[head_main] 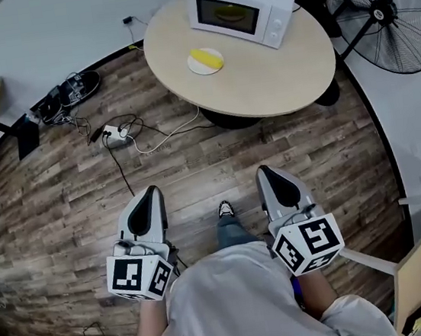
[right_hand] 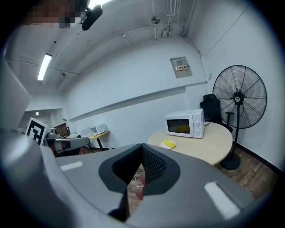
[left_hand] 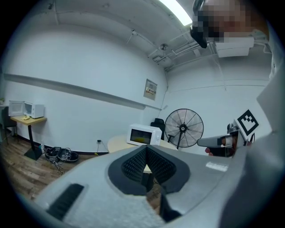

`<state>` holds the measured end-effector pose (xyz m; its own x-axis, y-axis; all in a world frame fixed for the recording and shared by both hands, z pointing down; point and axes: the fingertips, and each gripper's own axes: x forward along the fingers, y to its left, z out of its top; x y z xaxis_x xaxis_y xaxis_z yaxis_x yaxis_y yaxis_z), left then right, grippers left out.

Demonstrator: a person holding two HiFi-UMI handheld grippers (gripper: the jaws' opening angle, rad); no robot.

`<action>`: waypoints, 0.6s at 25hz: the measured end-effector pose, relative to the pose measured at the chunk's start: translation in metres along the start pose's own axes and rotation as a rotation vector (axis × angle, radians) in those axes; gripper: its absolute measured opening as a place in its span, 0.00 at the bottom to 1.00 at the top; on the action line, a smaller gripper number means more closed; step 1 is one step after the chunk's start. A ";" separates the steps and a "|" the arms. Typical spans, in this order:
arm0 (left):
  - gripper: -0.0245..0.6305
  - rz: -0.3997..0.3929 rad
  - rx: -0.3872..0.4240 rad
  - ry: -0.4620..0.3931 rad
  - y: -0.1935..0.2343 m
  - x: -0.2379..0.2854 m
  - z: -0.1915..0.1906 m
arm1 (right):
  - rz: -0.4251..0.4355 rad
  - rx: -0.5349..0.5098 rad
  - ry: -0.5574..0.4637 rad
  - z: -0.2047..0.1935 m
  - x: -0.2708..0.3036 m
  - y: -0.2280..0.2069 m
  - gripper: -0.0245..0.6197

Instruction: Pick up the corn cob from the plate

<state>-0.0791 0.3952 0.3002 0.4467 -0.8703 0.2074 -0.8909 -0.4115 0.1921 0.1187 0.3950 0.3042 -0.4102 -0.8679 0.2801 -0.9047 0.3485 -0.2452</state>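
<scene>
On my left, the grey left gripper [head_main: 149, 193] hovers over the wood-plank floor [head_main: 194, 158], jaws pressed together on nothing. Ahead, the yellow corn cob [head_main: 207, 58] lies on its small round white plate [head_main: 196, 70] on the round beige table [head_main: 260, 80], just beside the white microwave [head_main: 243, 4]. The grey right gripper [head_main: 266, 171] is pinched closed, empty too, well short of the table.

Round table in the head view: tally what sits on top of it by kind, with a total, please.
Microwave: 1
Plate: 1
Corn cob: 1
Total: 3
</scene>
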 end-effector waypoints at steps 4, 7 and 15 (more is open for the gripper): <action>0.04 0.013 0.008 0.005 0.000 0.038 0.009 | 0.009 0.004 -0.007 0.014 0.025 -0.027 0.06; 0.04 0.020 0.020 0.003 -0.002 0.064 0.015 | 0.020 0.008 -0.014 0.022 0.041 -0.046 0.06; 0.04 0.009 0.010 -0.032 -0.018 0.116 0.028 | 0.075 0.022 -0.044 0.038 0.065 -0.079 0.06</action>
<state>-0.0137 0.2944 0.2943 0.4360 -0.8821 0.1784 -0.8957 -0.4062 0.1808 0.1681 0.2977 0.3061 -0.4712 -0.8544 0.2193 -0.8685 0.4059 -0.2845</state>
